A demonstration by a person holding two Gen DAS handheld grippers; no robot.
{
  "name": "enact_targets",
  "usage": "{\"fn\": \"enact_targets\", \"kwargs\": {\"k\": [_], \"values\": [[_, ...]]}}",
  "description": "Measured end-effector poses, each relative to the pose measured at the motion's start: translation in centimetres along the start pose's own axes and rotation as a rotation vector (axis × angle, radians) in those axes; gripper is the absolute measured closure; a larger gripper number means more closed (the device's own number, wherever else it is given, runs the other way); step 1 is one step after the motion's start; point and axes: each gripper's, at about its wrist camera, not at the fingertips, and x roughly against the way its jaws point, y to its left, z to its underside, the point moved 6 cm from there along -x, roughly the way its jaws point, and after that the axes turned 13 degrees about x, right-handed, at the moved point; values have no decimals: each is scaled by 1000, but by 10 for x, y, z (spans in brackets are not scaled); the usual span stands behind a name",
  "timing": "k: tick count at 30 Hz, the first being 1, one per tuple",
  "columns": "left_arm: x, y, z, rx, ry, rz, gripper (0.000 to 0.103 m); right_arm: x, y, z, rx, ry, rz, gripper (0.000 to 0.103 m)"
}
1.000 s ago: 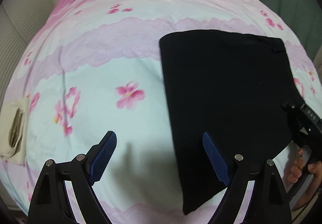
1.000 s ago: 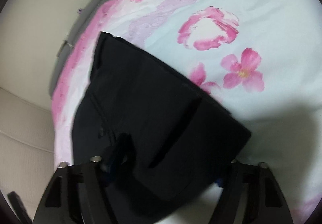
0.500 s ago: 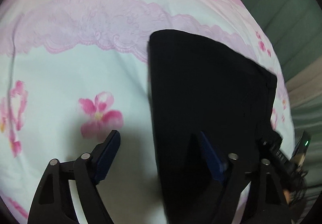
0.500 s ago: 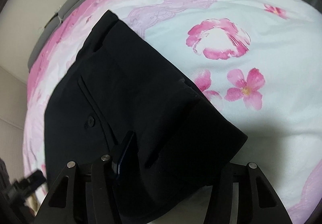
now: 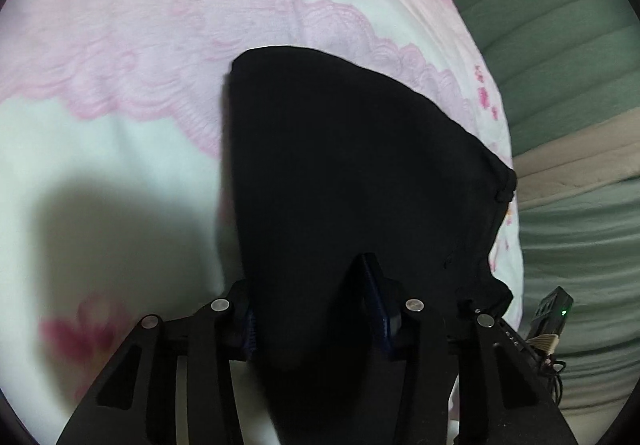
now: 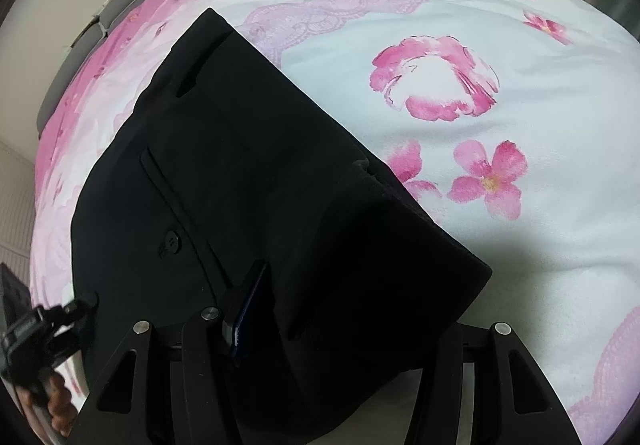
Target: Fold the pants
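Fingers point(image 5: 370, 285) of left gripper point(image 5: 316, 309) just closing around near corner of black pants point(image 5: 352, 173) on flowered bedspread point(image 5: 120, 149), right gripper point(image 6: 352, 329) clamped on thick folded edge, evidently for lifting both ends together

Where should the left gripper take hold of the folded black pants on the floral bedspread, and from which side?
Take the near corner of the folded black pants, coming from the near edge, angled down. The layers stack into one thick edge there and overhang the floral bedspread. The left gripper already straddles that edge, its jaws just closing; the right gripper straddles the other near corner.
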Motion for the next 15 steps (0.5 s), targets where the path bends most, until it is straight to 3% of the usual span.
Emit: {"fn": "enact_targets", "kwargs": {"k": [4,8,10,12,15], "values": [[-12,-5,-9,-23,20,55,61,2,6,2,16,-22,13,49],[-15,-10,-15,16,22,50,67,6,8,2,16,-51,15,52],[-12,-16,-12,-11,7,9,74,11,10,0,21,-56,22,57],[-6,-31,-6,-103,-21,-56,79,21,17,-4,51,-64,35,67],[7,-50,0,-166,-42,-95,87,37,28,-10,112,-65,65,72]]}}
